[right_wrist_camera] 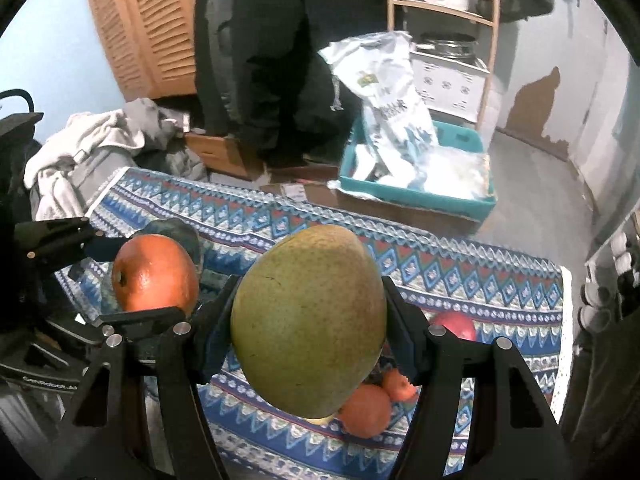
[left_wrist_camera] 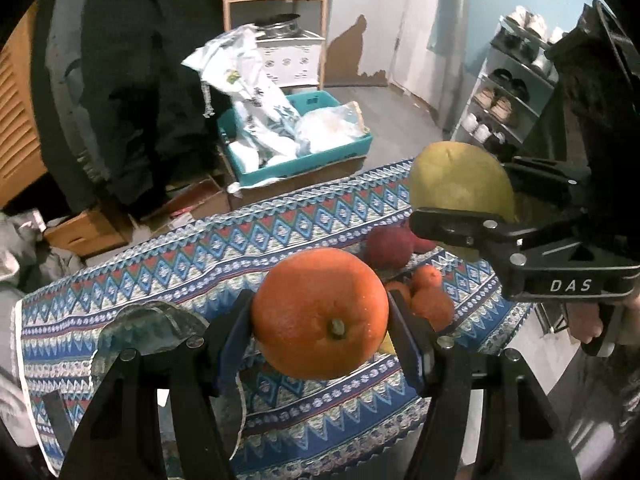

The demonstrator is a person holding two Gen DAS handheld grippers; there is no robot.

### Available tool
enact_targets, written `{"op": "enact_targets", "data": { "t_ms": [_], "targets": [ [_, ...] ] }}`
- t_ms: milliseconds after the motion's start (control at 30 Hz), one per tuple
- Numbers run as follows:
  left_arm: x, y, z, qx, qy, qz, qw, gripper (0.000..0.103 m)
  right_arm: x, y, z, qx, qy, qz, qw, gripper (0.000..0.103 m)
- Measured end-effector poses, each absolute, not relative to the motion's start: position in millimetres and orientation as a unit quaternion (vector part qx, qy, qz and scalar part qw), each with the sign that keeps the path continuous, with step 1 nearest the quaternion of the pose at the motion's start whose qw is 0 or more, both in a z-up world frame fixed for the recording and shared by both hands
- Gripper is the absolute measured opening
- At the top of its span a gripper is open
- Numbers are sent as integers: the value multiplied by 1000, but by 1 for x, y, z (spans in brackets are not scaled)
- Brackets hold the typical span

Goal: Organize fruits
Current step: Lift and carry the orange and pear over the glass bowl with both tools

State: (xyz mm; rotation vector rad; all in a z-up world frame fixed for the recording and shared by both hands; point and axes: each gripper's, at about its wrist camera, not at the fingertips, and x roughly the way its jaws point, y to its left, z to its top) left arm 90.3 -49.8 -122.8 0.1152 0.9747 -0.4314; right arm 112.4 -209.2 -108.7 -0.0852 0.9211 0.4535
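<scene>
meanwhile, mid-sort above a patterned bench (left_wrist_camera: 168, 264): left gripper (left_wrist_camera: 320, 316) clamped on a large orange (left_wrist_camera: 320, 312), blue pads pressed to either flank, stem end turned toward the lens, fruit carried clear of the cloth. alongside, right gripper (right_wrist_camera: 308, 320) closed around a green-yellow mango (right_wrist_camera: 308, 320), long axis running up and away from the wrist, narrow tip lowest, jaws squeezing the broad middle. seen from the left wrist, mango and right gripper just to the right and a little farther off; seen from the right wrist, orange just to the left, near but not touching. below and between the two loads, resting on the cloth: a red fruit (left_wrist_camera: 388, 248), possibly an apple, and a cluster of small tangerines (left_wrist_camera: 430, 300), all lying on the right-hand side, nearer the mango-bearing hand. toward the bench's left edge, under the left gripper, a clear glass dish (left_wrist_camera: 140, 328), probably the drop point, nearer the orange; judged next, orange lowered first, mango swung leftward across. beyond, on the floor, a teal crate (right_wrist_camera: 416, 196) of bags.
</scene>
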Motion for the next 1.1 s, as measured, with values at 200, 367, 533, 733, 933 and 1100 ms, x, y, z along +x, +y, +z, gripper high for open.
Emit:
{"op": "enact_targets", "data": {
  "t_ms": [200,367,533,733,933,1100],
  "targets": [
    [88,-17,-128,29,475,-189,859,67,112,-179,-109,-52,443,242,861,67],
    [87,8,-137,20,480,-168,861,67,115,-153,-115,-55,452,262,851,67],
    [85,32,-151,9,489,-152,859,67,121,-130,-126,-58,466,280,838,67],
    [83,66,-170,0,499,-128,857,67,128,-103,-139,-61,480,299,823,67],
    [79,92,-188,-17,518,-108,848,67,133,-80,-150,-67,493,311,810,67],
    [76,115,-202,-29,530,-90,842,67,136,-54,-158,-71,500,326,799,67]
  ]
}}
